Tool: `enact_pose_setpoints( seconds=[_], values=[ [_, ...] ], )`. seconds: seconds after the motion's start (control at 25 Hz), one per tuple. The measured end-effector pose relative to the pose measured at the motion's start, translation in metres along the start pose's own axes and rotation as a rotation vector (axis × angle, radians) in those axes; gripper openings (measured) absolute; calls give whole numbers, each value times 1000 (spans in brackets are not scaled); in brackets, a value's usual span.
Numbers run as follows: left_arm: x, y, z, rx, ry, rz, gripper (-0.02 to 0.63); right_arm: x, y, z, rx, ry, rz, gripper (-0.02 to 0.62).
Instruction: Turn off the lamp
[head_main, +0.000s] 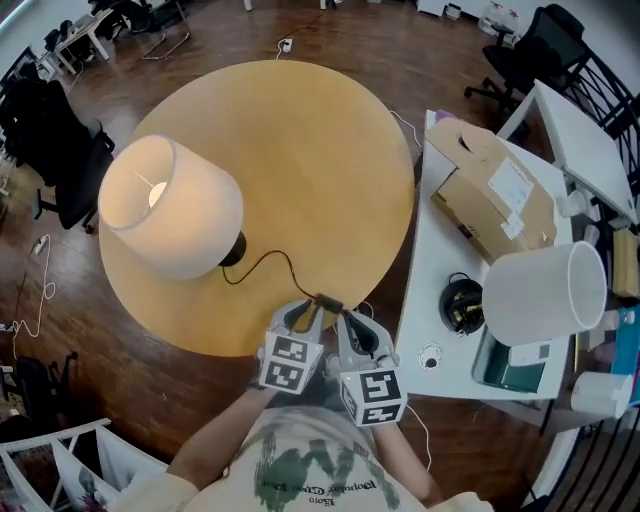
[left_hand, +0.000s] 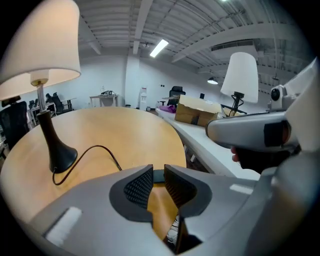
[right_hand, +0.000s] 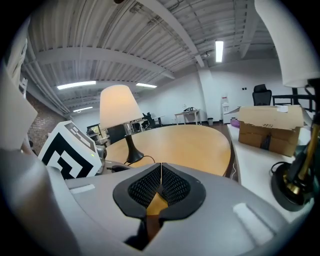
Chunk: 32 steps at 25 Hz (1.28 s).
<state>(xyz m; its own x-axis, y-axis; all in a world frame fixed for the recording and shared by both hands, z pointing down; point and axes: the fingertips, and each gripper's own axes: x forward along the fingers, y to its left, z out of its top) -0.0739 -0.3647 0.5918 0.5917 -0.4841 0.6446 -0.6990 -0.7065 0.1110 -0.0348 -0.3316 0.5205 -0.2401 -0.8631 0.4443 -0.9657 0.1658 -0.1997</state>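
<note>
Head view: lit lamp (head_main: 170, 205) stands left on round wooden table (head_main: 300, 140), cord (head_main: 266, 258) running to near edge where left gripper (head_main: 306, 314) and right gripper (head_main: 350, 322) sit side by side; dark wood floor (head_main: 340, 40) around, white table (head_main: 428, 260) with cardboard box (head_main: 495, 200) to the right. Left gripper view: jaws clenched on dark switch (left_hand: 158, 175) over the tabletop, open office hall (left_hand: 150, 75) behind. Right gripper view: jaws pressed together, empty, lamp glowing beyond.

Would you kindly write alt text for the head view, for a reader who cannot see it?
A lit lamp with a white shade stands on a round wooden table; its black cord runs to the near edge, where the left gripper and right gripper meet at a dark inline switch.
</note>
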Motion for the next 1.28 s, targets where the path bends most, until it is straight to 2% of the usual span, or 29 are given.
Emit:
enact_pose_setpoints(
  seconds=[0.28,0.44,0.88,1.0,1.08,1.28],
  values=[
    [26,-4,-10,58,68,-71,54,-1,-18,-4,52,8,-100,3],
    [35,-6,-13,75,85,-83,60,-2,-25,-12,79,16,-135,3],
    [39,-13,-9,78,90,-108,84,-1,-30,-21,101,26,-146,3],
    [41,-10,-12,59,97,-98,82,-1,-30,-21,99,30,-146,3],
    [43,-10,-12,34,97,-104,20,-1,-31,-21,99,30,-146,3],
    [51,-8,-16,-82,111,-137,11,0,-31,-22,95,35,-139,3]
  ],
)
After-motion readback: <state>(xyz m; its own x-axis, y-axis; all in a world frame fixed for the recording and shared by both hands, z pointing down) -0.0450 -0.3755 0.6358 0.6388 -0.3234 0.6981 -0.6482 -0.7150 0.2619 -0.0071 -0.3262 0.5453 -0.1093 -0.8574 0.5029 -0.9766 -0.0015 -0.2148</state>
